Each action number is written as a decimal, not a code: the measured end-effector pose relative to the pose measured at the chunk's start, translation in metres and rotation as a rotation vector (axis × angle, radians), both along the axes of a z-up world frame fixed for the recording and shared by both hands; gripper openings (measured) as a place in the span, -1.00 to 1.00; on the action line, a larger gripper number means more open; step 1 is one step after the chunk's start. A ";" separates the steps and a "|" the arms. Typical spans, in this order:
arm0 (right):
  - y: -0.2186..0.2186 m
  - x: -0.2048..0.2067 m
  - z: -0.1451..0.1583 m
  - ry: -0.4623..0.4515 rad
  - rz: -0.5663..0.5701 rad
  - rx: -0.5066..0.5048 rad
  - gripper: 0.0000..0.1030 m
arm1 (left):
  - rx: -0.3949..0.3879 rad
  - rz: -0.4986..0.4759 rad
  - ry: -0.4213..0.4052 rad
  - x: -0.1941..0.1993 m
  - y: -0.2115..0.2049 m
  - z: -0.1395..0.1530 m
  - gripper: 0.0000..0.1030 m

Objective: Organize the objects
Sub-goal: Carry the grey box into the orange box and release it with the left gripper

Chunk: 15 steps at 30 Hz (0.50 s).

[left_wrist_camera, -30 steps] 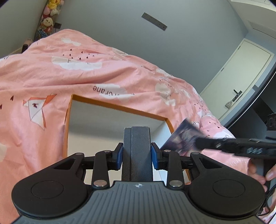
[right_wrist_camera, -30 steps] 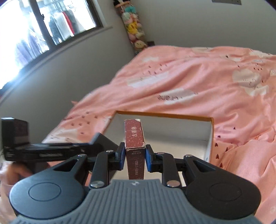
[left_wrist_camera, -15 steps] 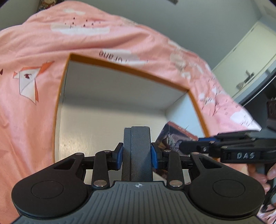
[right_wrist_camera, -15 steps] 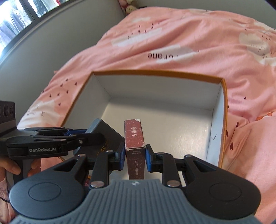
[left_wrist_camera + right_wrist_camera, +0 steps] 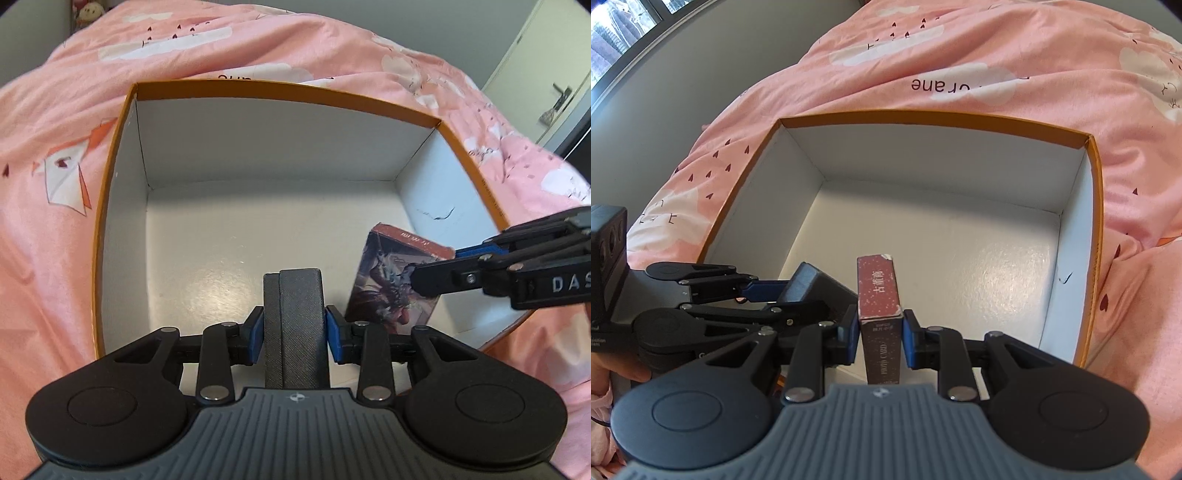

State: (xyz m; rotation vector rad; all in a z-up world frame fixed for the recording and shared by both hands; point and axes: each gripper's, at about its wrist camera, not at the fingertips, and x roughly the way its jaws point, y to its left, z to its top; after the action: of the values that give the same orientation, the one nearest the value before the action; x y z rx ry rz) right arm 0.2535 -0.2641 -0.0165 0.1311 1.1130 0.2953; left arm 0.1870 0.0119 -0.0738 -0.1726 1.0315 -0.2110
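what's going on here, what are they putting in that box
A person holds a gripper in each hand over an open orange-rimmed box on a pink bedspread. The left gripper has its jaws shut on a dark grey case; the right gripper is shut on a dark red photo card box. Both items hang inside the box opening, not yet released.
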 end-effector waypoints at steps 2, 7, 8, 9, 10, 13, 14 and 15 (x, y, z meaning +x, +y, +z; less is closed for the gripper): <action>-0.002 0.001 -0.001 0.006 -0.002 0.002 -0.52 | 0.059 -0.014 -0.020 -0.003 -0.005 0.002 -0.03; -0.004 0.003 -0.003 0.012 -0.002 0.006 -0.52 | 0.194 -0.038 -0.090 -0.006 -0.019 0.008 0.05; -0.004 0.002 -0.003 0.013 -0.003 0.007 -0.51 | 0.221 -0.042 -0.105 -0.008 -0.021 0.009 0.05; -0.004 0.002 -0.003 0.013 -0.004 0.008 -0.51 | 0.245 -0.046 -0.118 -0.009 -0.022 0.010 0.05; -0.004 0.002 -0.003 0.013 -0.004 0.009 -0.51 | 0.271 -0.049 -0.131 -0.011 -0.024 0.011 0.05; -0.005 0.002 -0.003 0.014 -0.003 0.013 -0.51 | 0.350 -0.060 -0.169 -0.014 -0.030 0.013 0.05; -0.005 0.002 -0.003 0.013 -0.001 0.013 -0.51 | 0.398 -0.056 -0.182 -0.013 -0.034 0.013 0.09; -0.005 0.002 -0.002 0.013 0.001 0.014 -0.51 | 0.441 -0.051 -0.195 -0.014 -0.036 0.012 0.09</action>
State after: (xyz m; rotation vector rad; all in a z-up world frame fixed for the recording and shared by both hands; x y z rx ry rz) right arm 0.2558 -0.2689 -0.0187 0.1450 1.1240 0.3032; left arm 0.1731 -0.0240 -0.0618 0.2701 0.8655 -0.0415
